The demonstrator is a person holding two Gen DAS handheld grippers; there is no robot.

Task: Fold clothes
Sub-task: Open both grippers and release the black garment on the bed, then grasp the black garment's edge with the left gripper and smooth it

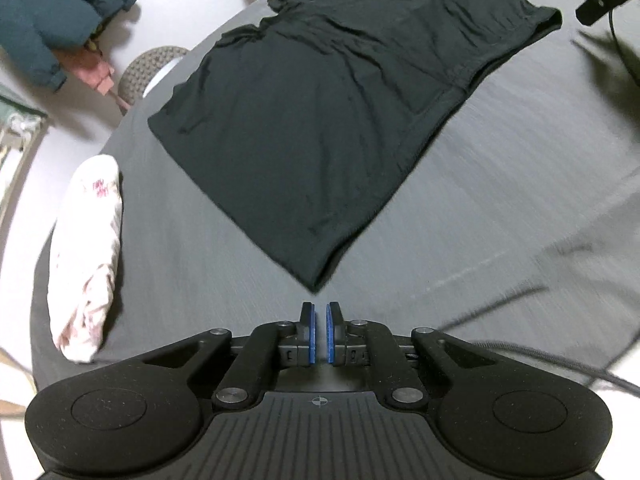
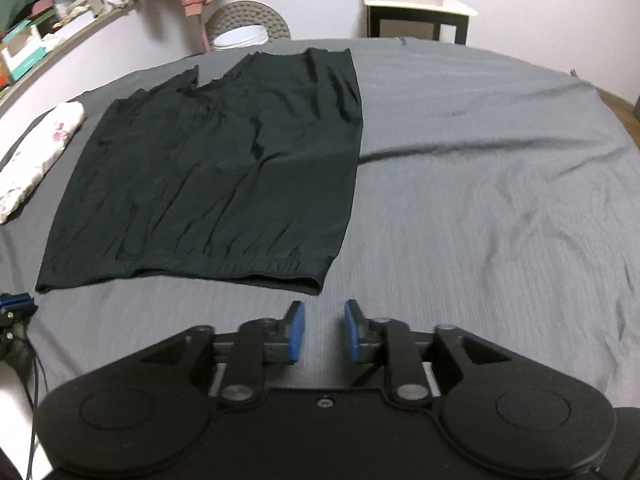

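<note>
A black garment (image 1: 320, 116) lies flat on the grey bed sheet (image 1: 480, 200), partly folded lengthwise, with one layer over another. In the right wrist view the same garment (image 2: 224, 168) spreads left of centre, its hem nearest me. My left gripper (image 1: 320, 310) hovers just short of the garment's near corner, its blue pads nearly together with nothing between them. My right gripper (image 2: 325, 308) stands open just before the hem's right corner, not touching the cloth. The left gripper's tip (image 2: 16, 304) shows at the left edge of the right wrist view.
A folded white floral cloth (image 1: 90, 252) lies on the sheet left of the garment, also seen as the white cloth (image 2: 36, 152). A chair (image 2: 416, 0), a stool with a white bucket (image 2: 244, 28) and hanging clothes (image 1: 52, 20) stand beyond the bed. Cables (image 1: 560, 348) trail at right.
</note>
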